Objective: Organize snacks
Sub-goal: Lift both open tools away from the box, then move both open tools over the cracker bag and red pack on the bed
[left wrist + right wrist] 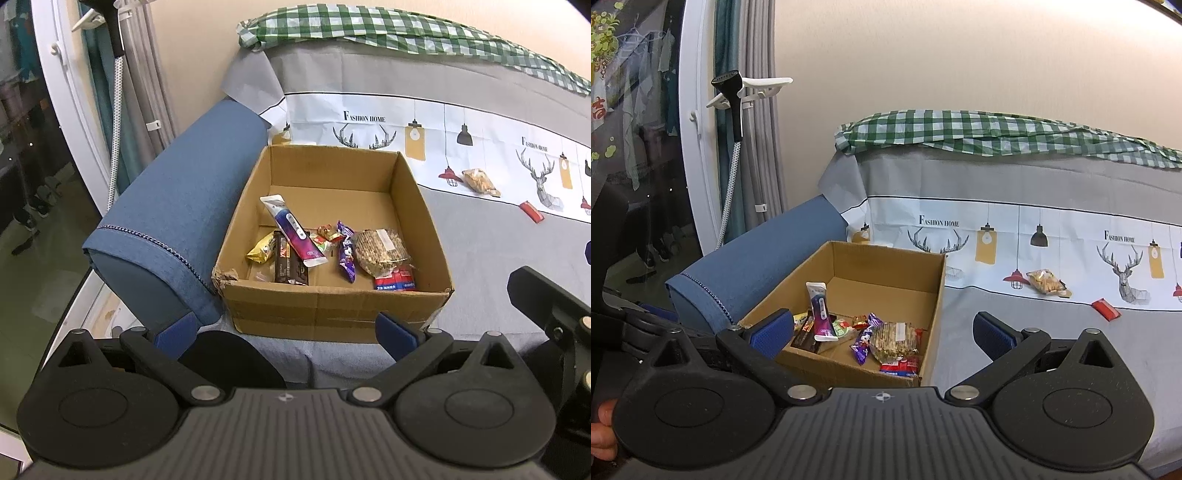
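Observation:
An open cardboard box (332, 306) (934, 295) sits on the covered sofa seat and holds several snacks: a purple-white tube pack (293, 230) (820, 312), a grain cracker pack (382, 251) (895, 341), a purple candy (346, 256), a dark bar (290, 264) and a yellow pack (262, 249). Outside the box lie a clear bag of crackers (480, 181) (1047, 282) and a small red packet (532, 211) (1106, 308). My left gripper (286, 334) is open and empty in front of the box. My right gripper (882, 332) is open and empty, near the box's front.
A blue sofa armrest (177, 221) (753, 266) stands left of the box. A printed grey-white cover (480, 258) (1052, 332) lies over the seat, a green checked cloth (997, 133) on the backrest. A garment steamer (733, 99) and glass door are at the left.

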